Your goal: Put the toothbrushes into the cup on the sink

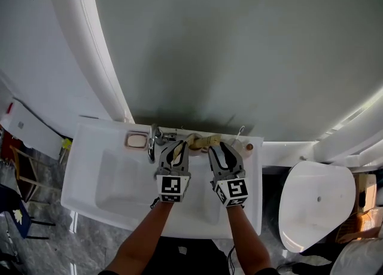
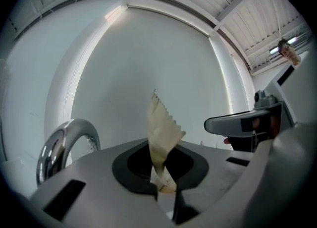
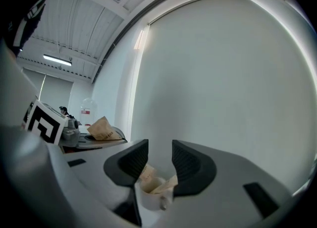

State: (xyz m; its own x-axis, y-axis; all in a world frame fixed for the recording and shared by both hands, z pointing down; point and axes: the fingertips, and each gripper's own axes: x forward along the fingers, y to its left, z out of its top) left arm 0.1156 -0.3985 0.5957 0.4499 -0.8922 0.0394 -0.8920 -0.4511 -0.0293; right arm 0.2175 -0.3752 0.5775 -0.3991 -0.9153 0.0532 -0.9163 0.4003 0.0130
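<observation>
- Wrapped toothbrush (image 2: 161,133): a tan paper sleeve with a zigzag-cut top edge, standing up out of the left gripper (image 2: 165,188), just left of the cup and not yet in it.
- Probably light and slim. Paper soft and crinkly, likely to bend or slip under a loose pinch, stiffer where the handle runs inside. Best taken low on the sleeve, over the handle.
- Left gripper clamped tight on the sleeve's lower end.
- Cup (image 3: 148,199): small and white, at the back of the sink (image 1: 90,166), holding two tan paper ends (image 3: 146,175), likely other wrapped toothbrushes. Probably light and easy to tip if knocked.
- Right gripper (image 3: 159,165) directly above the cup, jaws spread apart, nothing pressed between them.
- Chrome faucet (image 1: 154,142) further left of the cup, beyond the left gripper.
- Soap dish (image 1: 136,141) left again, well apart from the cup.
</observation>
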